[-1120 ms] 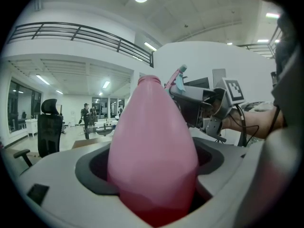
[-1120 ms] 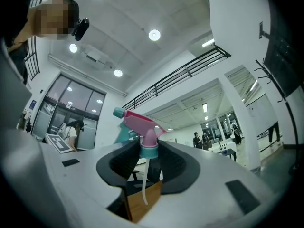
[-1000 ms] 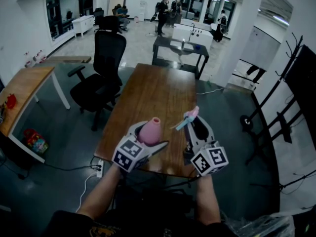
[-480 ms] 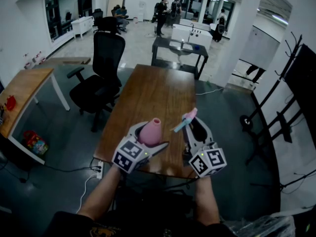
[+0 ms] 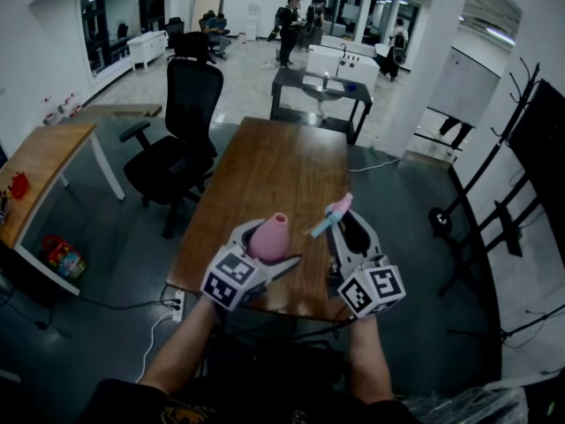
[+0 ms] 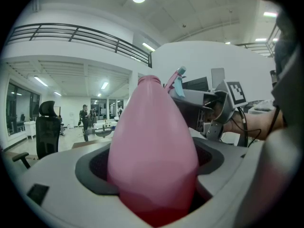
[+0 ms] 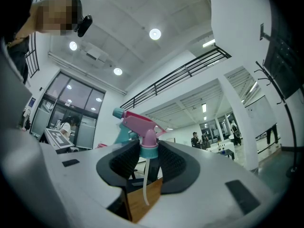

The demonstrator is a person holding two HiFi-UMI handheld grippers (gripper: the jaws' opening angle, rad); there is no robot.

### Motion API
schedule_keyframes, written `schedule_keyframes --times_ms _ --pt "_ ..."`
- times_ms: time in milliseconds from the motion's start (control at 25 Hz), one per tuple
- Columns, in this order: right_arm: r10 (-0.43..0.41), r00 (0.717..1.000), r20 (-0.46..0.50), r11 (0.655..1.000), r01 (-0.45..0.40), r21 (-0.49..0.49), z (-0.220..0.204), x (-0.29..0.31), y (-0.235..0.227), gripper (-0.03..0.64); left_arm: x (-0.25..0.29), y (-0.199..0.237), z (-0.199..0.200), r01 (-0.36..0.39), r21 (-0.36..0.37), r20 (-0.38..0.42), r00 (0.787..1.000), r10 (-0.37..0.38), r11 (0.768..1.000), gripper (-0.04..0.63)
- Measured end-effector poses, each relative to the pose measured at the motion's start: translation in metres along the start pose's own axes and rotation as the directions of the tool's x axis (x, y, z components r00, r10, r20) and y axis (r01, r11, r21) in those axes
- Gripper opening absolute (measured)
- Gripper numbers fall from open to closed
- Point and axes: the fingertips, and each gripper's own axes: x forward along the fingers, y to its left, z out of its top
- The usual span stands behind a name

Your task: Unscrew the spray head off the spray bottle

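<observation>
Two pieces: teardrop bottle (image 6: 152,146), angular spray head (image 7: 145,127)

Wooden table (image 5: 274,166): directly beneath my left gripper (image 5: 270,238) and right gripper (image 5: 346,223), extending ahead of both.
Black office chair (image 5: 181,131): ahead and left of my left gripper, beside the table's left edge.
Lighter desk (image 5: 44,162): well to the left.
Power strip (image 5: 177,301): on the floor, lower left of my left gripper.
Coat rack (image 5: 521,148): well right of my right gripper.
Dark table (image 5: 322,91): beyond the wooden table's far end.
</observation>
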Motion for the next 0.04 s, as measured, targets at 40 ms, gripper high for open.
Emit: schedule_keyframes --times_ms 40 --pt "0.0 1.0 -0.001 1.0 0.0 0.0 0.0002 0.0002 -0.0007 0.13 0.0007 -0.0001 0.0002 0.001 0.001 -0.001 1.0 -0.001 1.0 0.448"
